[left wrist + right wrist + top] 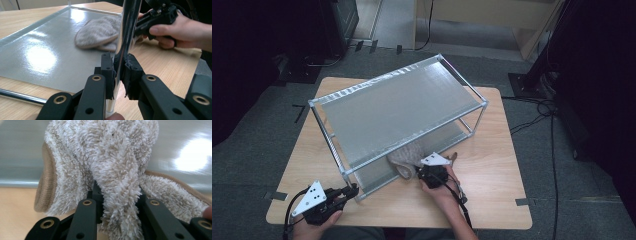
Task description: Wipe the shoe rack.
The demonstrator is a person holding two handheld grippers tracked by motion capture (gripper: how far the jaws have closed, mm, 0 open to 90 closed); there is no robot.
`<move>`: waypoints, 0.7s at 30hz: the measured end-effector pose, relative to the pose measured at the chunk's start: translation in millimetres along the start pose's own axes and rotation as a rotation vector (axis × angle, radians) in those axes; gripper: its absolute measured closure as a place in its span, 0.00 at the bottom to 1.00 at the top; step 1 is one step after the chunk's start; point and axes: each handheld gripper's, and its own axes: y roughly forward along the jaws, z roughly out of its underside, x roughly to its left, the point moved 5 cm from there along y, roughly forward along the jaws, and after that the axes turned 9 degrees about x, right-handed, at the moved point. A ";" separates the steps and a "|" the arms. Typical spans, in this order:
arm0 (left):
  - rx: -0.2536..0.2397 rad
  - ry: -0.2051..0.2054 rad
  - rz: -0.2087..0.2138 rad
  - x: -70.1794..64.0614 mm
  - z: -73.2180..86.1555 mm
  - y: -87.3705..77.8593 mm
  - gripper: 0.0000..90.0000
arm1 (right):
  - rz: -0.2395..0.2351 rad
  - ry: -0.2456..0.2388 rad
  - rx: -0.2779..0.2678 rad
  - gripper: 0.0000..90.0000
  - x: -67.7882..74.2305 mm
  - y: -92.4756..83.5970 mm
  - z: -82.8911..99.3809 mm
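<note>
A two-shelf metal rack (402,105) stands on the wooden table (492,165). My left gripper (352,191) (119,67) is shut on the rack's chrome front-left post (128,30), low down near the table. A fleecy beige slipper (404,159) (97,32) (105,152) lies at the front edge of the lower shelf (37,50), partly over the table. My right gripper (422,172) (116,192) is shut on a fold of its fluffy lining. The person's right hand (180,30) holds that gripper just beyond the post.
The rack's upper shelf (362,115) covers most of the lower one from above. Bare table lies right of the rack and along the front edge (412,220). Cables (542,110) and dark stands sit on the grey floor around the table.
</note>
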 end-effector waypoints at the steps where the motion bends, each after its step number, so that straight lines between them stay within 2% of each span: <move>1: -0.002 0.000 0.003 0.2 0.1 0.0 0.89 | 0.012 0.009 0.004 0.82 -7.0 -1.0 0.8; 3: -0.001 0.000 0.002 0.1 0.1 -0.1 0.89 | 0.030 0.050 0.019 0.82 -23.1 -3.9 4.1; 6: 0.002 0.000 0.005 0.5 0.5 -1.1 0.89 | 0.061 0.082 0.036 0.82 -37.3 -7.7 7.7; 10: 0.004 0.000 0.001 3.2 1.4 -3.9 0.89 | 0.076 0.119 0.053 0.82 -53.2 -13.4 12.7; 17: -0.001 -0.029 0.004 10.7 3.2 -7.8 0.89 | 0.121 0.192 0.072 0.82 -81.7 -25.6 23.5; 21: -0.002 -0.029 0.010 10.9 3.2 -7.7 0.88 | 0.175 0.242 0.078 0.82 -96.0 -32.2 26.6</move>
